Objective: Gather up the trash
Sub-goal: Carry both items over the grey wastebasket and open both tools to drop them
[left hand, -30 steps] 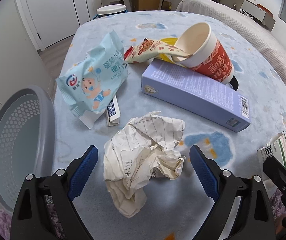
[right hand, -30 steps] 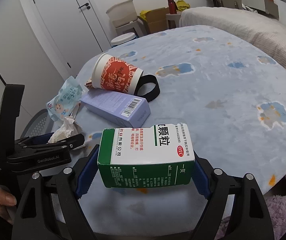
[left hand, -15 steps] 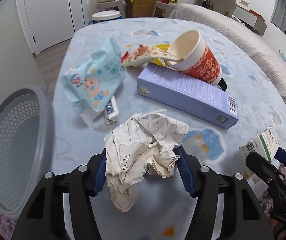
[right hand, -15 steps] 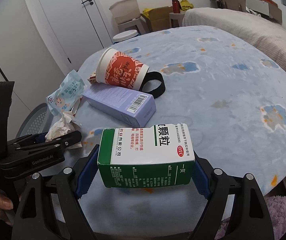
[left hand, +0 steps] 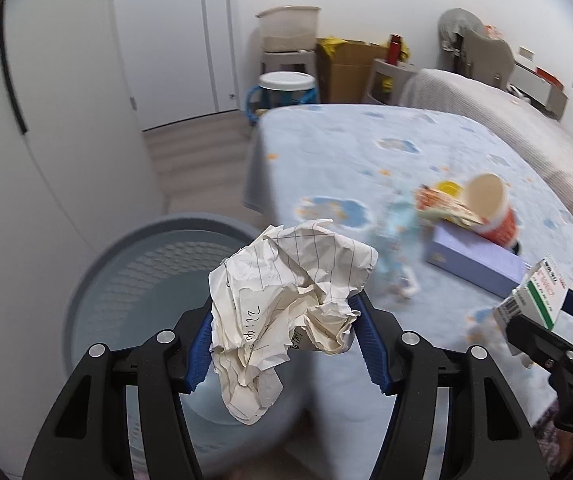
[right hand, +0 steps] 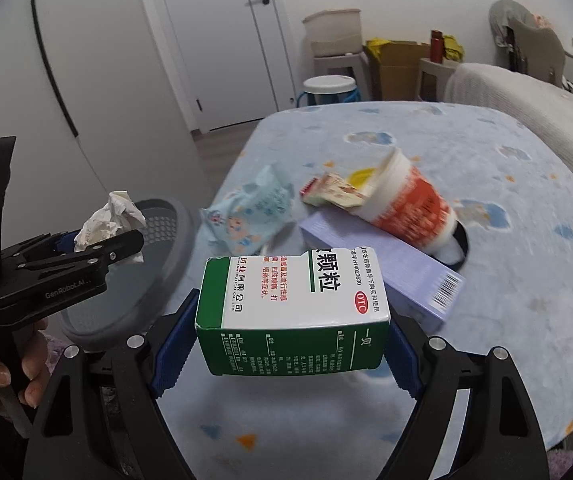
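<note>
So in the last second the left hand-held gripper (left hand: 282,344) clamps the crumpled paper (left hand: 292,300) and lifts it off the bed (left hand: 366,152) over the grey basket (left hand: 126,280), ready to drop, while the right hand-held gripper (right hand: 292,340) grips the green medicine box (right hand: 292,312).

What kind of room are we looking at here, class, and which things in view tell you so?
Probably a bedroom at home: a bed with a blue patterned blanket, a white closed door, and household clutter such as a cardboard box and stool along the wall.
</note>
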Available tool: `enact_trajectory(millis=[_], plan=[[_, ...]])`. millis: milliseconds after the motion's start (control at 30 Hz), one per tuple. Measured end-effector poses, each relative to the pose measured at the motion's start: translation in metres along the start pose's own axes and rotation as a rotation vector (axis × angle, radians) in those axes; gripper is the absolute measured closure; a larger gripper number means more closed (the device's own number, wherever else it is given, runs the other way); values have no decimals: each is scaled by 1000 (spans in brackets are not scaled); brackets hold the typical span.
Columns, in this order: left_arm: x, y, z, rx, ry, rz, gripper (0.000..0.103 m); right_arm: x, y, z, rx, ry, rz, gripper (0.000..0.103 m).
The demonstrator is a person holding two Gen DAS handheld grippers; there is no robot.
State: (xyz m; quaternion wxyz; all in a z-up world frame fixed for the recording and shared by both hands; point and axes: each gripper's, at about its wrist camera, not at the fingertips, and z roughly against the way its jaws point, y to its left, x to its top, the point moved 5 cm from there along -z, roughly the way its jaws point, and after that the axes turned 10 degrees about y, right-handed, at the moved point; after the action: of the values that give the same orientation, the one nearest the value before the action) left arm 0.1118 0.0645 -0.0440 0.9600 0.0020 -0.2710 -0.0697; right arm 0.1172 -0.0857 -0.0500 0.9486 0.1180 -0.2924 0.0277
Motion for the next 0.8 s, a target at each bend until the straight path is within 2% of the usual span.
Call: enact_trajectory(millis=[133, 400, 800], plan=[[1, 49, -8, 74, -4, 56, 43, 22, 40, -22, 53, 10, 60, 22], [-17, 109, -31, 105, 37, 169, 43, 47, 101, -72, 135, 72, 139, 22], [-30, 139, -48, 95, 83, 235, 44, 53, 132, -107, 168, 123, 196, 22]])
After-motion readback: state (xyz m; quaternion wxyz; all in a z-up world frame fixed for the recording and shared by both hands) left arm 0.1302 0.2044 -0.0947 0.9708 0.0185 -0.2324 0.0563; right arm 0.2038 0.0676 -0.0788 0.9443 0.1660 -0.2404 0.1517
